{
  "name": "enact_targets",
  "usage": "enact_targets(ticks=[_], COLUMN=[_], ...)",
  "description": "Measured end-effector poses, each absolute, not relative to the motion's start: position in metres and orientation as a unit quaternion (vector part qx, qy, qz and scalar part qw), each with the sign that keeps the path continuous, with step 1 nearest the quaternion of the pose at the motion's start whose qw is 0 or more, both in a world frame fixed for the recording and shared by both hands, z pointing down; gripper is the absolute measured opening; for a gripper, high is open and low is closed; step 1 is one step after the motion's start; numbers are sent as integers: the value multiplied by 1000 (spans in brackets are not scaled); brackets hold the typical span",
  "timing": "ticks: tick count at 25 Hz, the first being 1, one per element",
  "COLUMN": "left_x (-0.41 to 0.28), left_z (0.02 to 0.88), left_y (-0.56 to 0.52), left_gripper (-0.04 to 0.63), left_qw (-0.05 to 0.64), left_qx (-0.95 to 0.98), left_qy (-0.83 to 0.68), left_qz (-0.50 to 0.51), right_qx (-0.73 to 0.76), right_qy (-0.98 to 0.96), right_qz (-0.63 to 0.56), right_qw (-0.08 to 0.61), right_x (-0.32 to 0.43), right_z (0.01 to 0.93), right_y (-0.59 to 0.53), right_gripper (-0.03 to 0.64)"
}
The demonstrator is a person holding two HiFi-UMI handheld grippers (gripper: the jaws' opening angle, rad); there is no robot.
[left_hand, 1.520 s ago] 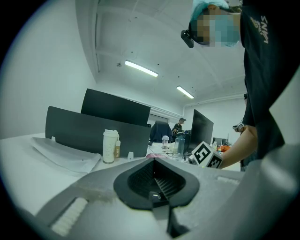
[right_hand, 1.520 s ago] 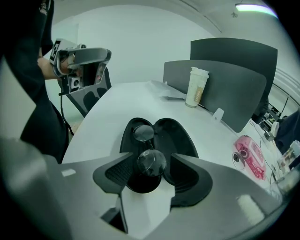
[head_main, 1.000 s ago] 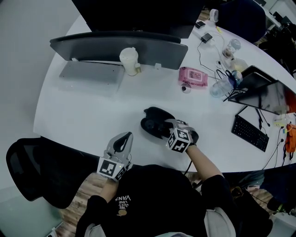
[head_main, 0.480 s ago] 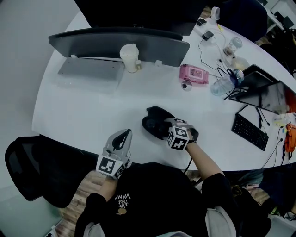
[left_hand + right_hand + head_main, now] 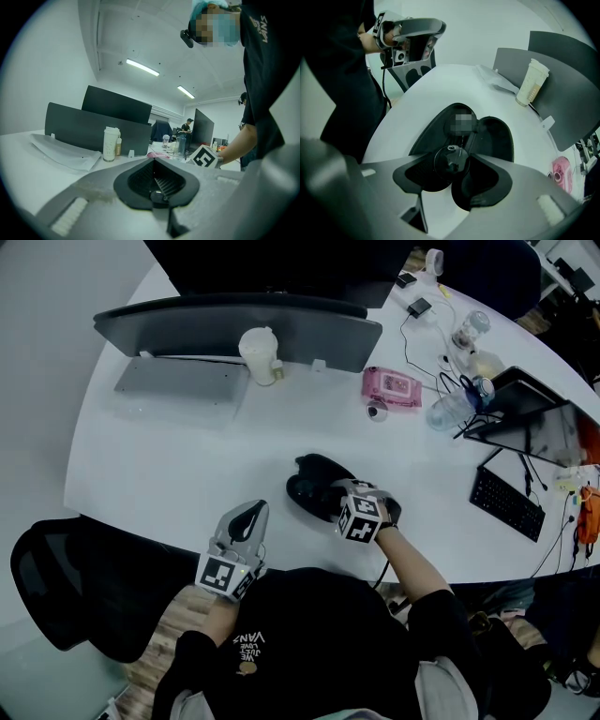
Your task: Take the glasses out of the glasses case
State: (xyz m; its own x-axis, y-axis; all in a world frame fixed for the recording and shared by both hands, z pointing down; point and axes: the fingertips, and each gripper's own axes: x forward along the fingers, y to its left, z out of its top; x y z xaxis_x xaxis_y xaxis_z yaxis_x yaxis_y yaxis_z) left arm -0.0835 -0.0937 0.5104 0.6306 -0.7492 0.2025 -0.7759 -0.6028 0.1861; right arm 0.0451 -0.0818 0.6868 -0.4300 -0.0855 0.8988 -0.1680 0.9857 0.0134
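White desk (image 5: 169,465) carries the open case (image 5: 314,486) near its front edge; your right gripper (image 5: 339,495) pinches the glasses (image 5: 449,160) at the case; your left gripper (image 5: 249,517) hangs off the desk, jaws pressed together.

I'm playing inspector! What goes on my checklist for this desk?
Surface: white table, curved.
Job's things: black glasses case, open; glasses at its near edge.
Clutter: cup, pink packet, bottles, keyboard.
Grippers: right hand-held gripper shut on the glasses; left hand-held gripper shut, empty, by the table edge.
Cables: black cable at the far side.
Surroundings: black chair.
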Motion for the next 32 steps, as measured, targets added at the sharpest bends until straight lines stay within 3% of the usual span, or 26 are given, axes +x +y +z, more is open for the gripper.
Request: enact_targets(ticks=[32], left_x=[-79], left_z=[514], left_y=[-92], left_gripper=[0], left_qw=[133], left_qx=[895], left_qy=[-423], left_qz=[55], right_qx=[102], right_qy=[-861], right_qz=[46], right_qw=[496], right_x=[51], right_z=[680], right_y=[-83], right_gripper=[229])
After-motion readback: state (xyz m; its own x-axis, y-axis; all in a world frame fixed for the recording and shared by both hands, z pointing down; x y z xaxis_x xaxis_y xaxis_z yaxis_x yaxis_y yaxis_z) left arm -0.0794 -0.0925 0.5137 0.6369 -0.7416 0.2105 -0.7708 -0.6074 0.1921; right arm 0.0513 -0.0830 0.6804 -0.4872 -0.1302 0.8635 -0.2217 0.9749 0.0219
